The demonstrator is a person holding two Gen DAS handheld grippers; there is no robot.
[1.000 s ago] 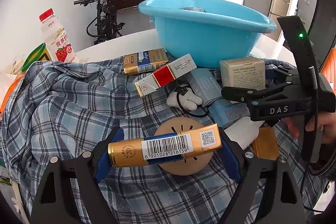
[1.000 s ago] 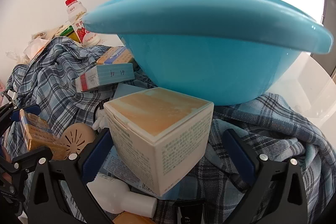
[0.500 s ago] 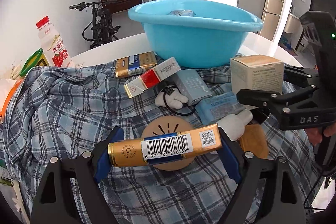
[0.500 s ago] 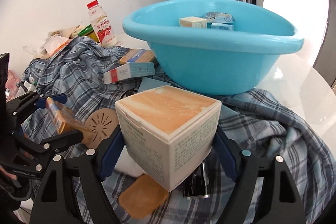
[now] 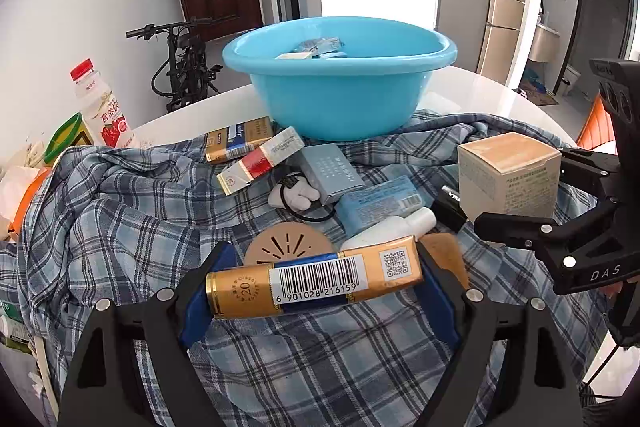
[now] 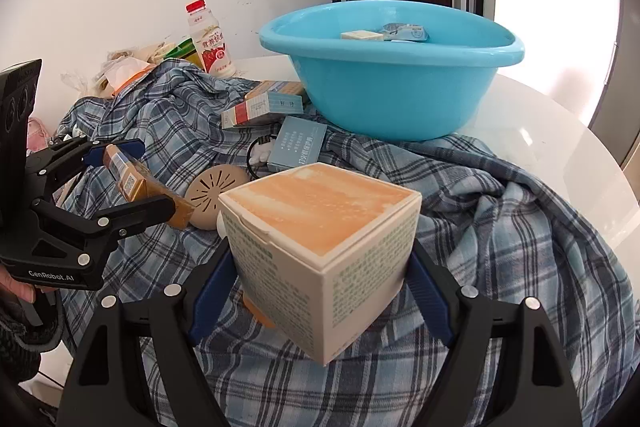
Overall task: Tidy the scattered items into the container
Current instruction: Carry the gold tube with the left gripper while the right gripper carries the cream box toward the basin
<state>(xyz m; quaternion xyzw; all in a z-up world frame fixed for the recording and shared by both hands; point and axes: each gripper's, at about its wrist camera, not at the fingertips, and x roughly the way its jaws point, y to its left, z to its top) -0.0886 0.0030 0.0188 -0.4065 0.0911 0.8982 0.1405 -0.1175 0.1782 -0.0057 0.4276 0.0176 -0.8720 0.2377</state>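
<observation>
The left gripper [image 5: 316,279] holds a long gold box [image 5: 314,281] by its two ends, and the box hangs above the checked shirt [image 5: 120,227]. The right gripper [image 6: 320,279] holds a square cream box [image 6: 320,247] between its blue pads, also up off the cloth. The blue bowl [image 5: 340,107] sits at the far side of the table, well apart from both grippers, and it already has a few small packs inside. Some things could go wrong. The gold box is only pinched at its tips, so it might tip or slide out if the hand shakes. The cream box is big and sits cornerwise in the jaws, so it could twist and fall. The two grippers are near each other, so they might bump on the way to the bowl. A box could also hit the bowl's rim and drop back onto the shirt. More stuff waits on the cloth: a red and white box [image 5: 260,163], a pale blue box [image 5: 332,173], a round tan disc [image 5: 288,243] and a white bottle [image 5: 392,231]. The disc and bottle are partly hidden behind the gold box. I cannot tell what lies under the shirt's folds, and the packs in the bowl are too small to read.
</observation>
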